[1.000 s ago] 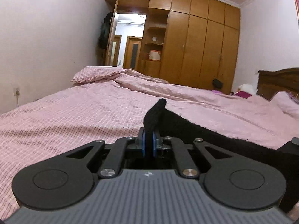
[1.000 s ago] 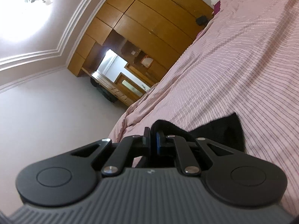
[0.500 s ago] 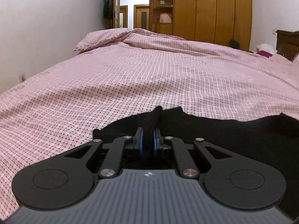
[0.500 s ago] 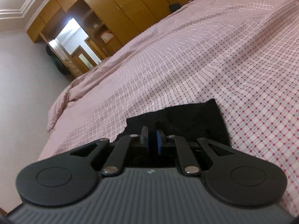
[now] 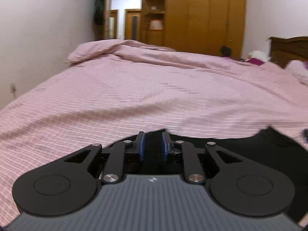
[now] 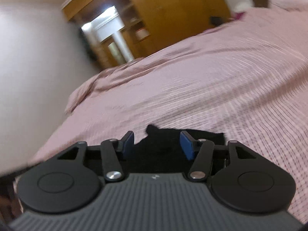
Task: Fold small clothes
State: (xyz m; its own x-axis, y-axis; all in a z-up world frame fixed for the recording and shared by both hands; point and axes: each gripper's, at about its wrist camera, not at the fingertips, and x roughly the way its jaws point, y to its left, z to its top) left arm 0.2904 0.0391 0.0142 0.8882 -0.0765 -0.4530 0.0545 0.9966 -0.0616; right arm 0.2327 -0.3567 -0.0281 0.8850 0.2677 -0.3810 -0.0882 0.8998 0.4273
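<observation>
Pink checked bed (image 5: 154, 96) — black garment (image 5: 269, 144) lies flat, just ahead under both released grippers: left hand-held gripper (image 5: 153, 146) jaws just parted, right hand-held gripper (image 6: 157, 144) wider.

This is a bedroom in a home. A big bed (image 5: 154, 88) with a pink checked cover (image 6: 221, 80) fills most of the room, and a dark wooden headboard (image 5: 288, 48) stands at the far right. On the far wall there is a tall brown wooden wardrobe (image 5: 204, 15) with little shelves (image 5: 155, 13), and an open doorway (image 5: 123, 19) beside it leads to another lit room.
</observation>
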